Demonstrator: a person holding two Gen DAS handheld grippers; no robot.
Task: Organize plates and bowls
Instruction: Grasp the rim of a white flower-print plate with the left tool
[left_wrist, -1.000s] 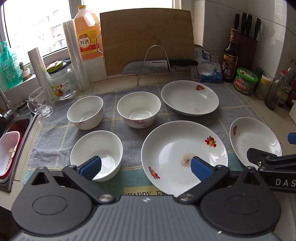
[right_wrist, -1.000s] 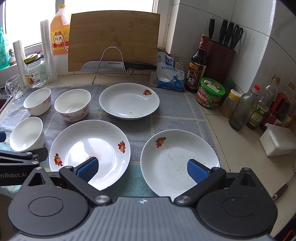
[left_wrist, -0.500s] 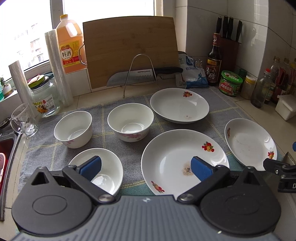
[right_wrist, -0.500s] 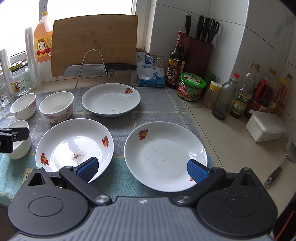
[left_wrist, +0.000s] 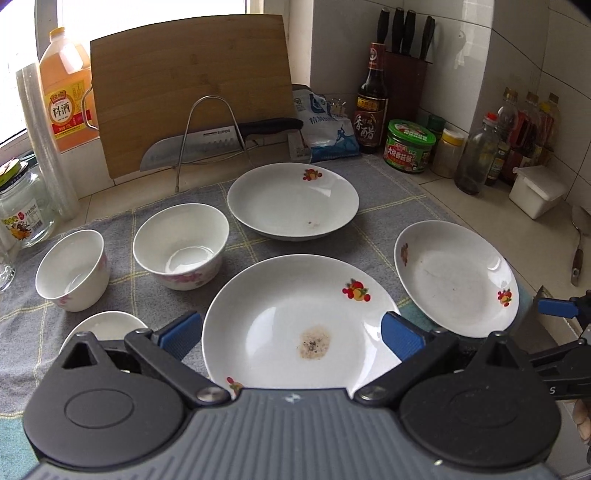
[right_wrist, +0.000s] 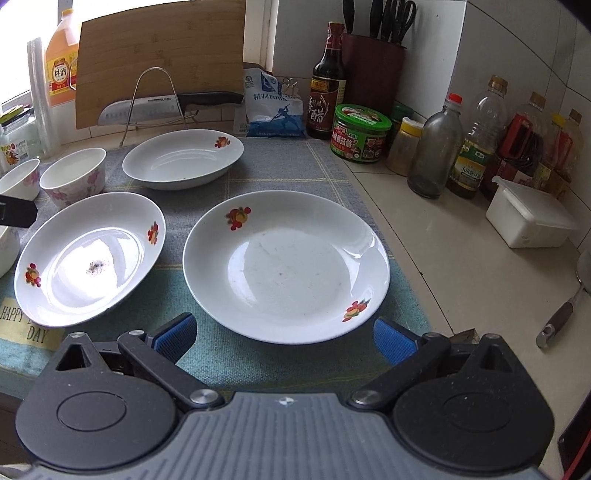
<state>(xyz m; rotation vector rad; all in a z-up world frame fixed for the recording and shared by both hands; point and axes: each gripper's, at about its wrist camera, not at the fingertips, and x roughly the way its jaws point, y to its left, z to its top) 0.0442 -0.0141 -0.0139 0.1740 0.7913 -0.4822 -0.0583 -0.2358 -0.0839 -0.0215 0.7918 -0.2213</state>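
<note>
Three white fruit-print plates lie on a grey-green towel (left_wrist: 384, 192): a stained middle plate (left_wrist: 295, 325), a far plate (left_wrist: 291, 201) and a right plate (left_wrist: 456, 277). Three white bowls sit left: two flowered ones (left_wrist: 181, 245) (left_wrist: 72, 269) and a near one (left_wrist: 105, 326). My left gripper (left_wrist: 291, 334) is open, low over the middle plate's near part. My right gripper (right_wrist: 284, 338) is open, just before the right plate (right_wrist: 286, 266). The middle plate (right_wrist: 88, 256) and far plate (right_wrist: 183, 158) also show there.
A cutting board (left_wrist: 192, 88), a knife on a wire rack (left_wrist: 207, 144), a salt bag (left_wrist: 325, 129), sauce bottles (right_wrist: 327, 85), a green-lidded jar (right_wrist: 360, 133) and a white box (right_wrist: 528, 218) line the back and right. A spoon (right_wrist: 565, 306) lies at the right.
Both grippers have moved right and forward, lower toward the plates. The left now frames the middle plate, the right frames the right plate. Both stay open.
</note>
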